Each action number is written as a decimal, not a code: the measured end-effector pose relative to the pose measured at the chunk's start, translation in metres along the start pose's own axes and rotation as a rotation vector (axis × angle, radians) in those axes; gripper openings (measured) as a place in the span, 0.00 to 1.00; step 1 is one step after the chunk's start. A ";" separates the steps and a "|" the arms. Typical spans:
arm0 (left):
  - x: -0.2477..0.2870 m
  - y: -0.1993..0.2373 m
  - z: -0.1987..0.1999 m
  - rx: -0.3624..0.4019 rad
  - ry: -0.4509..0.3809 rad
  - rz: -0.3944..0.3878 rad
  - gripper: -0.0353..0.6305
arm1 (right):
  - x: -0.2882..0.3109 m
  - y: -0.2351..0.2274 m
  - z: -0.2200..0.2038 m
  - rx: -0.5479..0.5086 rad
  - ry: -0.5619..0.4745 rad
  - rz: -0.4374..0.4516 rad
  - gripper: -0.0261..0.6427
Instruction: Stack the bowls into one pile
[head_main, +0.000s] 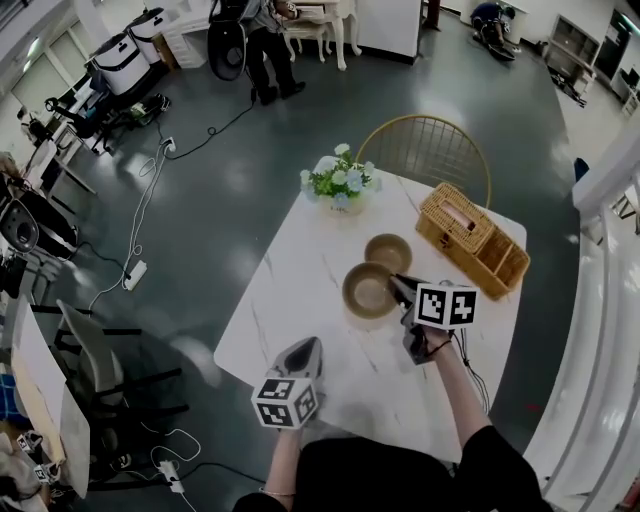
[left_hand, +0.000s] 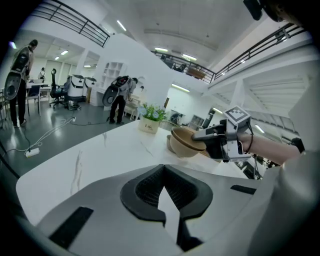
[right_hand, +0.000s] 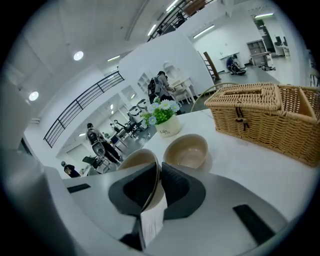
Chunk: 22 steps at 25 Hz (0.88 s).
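Observation:
Two tan bowls are at the middle of the white marble table (head_main: 300, 260). One bowl (head_main: 388, 252) (right_hand: 186, 150) rests on the table, close to the basket. The other bowl (head_main: 367, 290) (right_hand: 136, 161) is held off the tabletop by its rim, just in front of the resting one. My right gripper (head_main: 400, 288) (right_hand: 158, 170) is shut on that rim, one pad inside the bowl and one outside. From the left gripper view, the held bowl (left_hand: 186, 142) hangs tilted above the table. My left gripper (head_main: 308, 348) (left_hand: 163, 168) hovers over the near part of the table, shut and holding nothing.
A wicker basket (head_main: 472, 240) (right_hand: 260, 112) stands at the table's far right. A flower pot (head_main: 340, 182) (right_hand: 165, 122) sits at the far edge, with a gold wire chair (head_main: 430, 150) behind it. A person (head_main: 268, 45) stands on the floor beyond. Cables lie on the floor at the left.

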<state>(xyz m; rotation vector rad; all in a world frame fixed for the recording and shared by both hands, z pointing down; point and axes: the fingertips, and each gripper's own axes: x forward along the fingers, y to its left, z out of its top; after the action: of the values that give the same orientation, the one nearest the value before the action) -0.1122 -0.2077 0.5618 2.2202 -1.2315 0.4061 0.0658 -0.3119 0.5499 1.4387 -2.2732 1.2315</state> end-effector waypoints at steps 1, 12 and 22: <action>0.002 -0.001 0.001 0.002 0.000 -0.004 0.08 | -0.001 -0.003 0.005 0.003 -0.011 -0.008 0.09; 0.022 -0.009 0.002 0.011 0.023 -0.031 0.08 | 0.002 -0.026 0.043 0.043 -0.113 -0.066 0.09; 0.031 -0.013 -0.001 0.014 0.042 -0.044 0.08 | 0.008 -0.054 0.061 0.084 -0.185 -0.155 0.09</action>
<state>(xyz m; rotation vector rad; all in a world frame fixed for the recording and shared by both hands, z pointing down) -0.0852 -0.2222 0.5743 2.2347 -1.1597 0.4435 0.1219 -0.3719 0.5446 1.7906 -2.1944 1.2054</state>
